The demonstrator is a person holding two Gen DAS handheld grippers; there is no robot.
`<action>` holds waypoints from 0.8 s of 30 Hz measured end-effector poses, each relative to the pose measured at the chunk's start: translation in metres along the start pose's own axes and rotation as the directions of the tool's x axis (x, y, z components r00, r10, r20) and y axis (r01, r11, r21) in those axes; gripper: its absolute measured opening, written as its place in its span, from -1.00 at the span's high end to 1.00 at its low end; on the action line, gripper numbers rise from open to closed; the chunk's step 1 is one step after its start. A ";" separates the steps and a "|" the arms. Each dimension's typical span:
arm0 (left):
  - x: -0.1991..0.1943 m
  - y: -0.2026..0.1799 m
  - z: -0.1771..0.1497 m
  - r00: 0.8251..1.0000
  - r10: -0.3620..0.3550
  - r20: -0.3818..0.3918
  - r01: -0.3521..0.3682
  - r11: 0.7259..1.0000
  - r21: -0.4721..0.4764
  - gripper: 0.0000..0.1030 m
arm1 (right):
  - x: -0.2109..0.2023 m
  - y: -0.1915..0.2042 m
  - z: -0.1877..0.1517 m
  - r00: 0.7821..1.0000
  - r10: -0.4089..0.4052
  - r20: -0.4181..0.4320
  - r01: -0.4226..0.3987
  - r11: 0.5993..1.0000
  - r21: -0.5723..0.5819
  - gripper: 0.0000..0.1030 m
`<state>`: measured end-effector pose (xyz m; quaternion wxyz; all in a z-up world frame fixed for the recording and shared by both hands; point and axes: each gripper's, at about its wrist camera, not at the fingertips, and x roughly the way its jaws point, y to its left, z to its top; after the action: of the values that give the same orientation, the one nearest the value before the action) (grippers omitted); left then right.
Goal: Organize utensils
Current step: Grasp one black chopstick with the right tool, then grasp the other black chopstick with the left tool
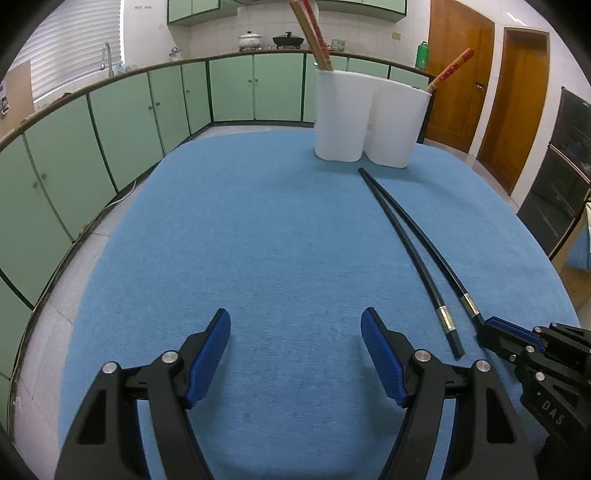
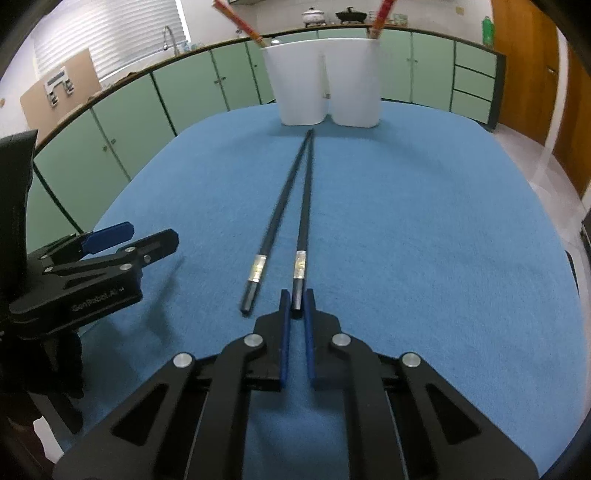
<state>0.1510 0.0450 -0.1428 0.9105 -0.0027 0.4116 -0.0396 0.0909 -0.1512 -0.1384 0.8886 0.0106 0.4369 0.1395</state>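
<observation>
Right gripper [image 2: 297, 301] clamped on 1 black chopstick [image 2: 303, 206], left gripper [image 1: 295, 332] wide and empty.
Left wrist view: 2 black chopsticks [image 1: 406, 229] lie on the blue tablecloth [image 1: 258, 221], tips near 2 white holders [image 1: 365, 122]. Right wrist view: the other chopstick [image 2: 275, 218] lies just beside the held one, free on the cloth.

A blue cloth covers the tabletop [image 1: 258, 229]. Pale green cabinets [image 1: 229, 88] run under a long counter [image 1: 110, 74] with a faucet [image 1: 107, 55] beside a blinded window [image 1: 74, 40]. Two wooden doors [image 1: 480, 92] stand at the right against white tiled walls [image 1: 266, 22], with pots [image 1: 251, 40] on the far counter.
</observation>
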 end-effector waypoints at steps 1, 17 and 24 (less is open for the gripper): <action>-0.001 -0.002 0.000 1.000 -0.006 0.000 0.006 1.000 -0.001 -0.39 | -0.001 -0.005 0.000 1.000 -0.007 0.001 0.007 1.000 0.010 0.89; 0.000 -0.067 -0.008 0.993 -0.112 -0.026 0.113 0.992 0.049 -0.39 | -0.014 -0.056 -0.006 0.999 -0.051 0.014 0.050 0.996 0.075 0.87; 0.009 -0.072 -0.009 0.996 -0.073 -0.054 0.076 0.995 0.058 -0.19 | -0.013 -0.056 -0.005 0.999 0.031 0.005 -0.032 0.998 0.060 0.81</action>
<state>0.1446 -0.0269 -0.1527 0.8971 0.0104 0.4333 -0.0859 0.0928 -0.2086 -0.1397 0.8865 0.0447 0.4388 0.1401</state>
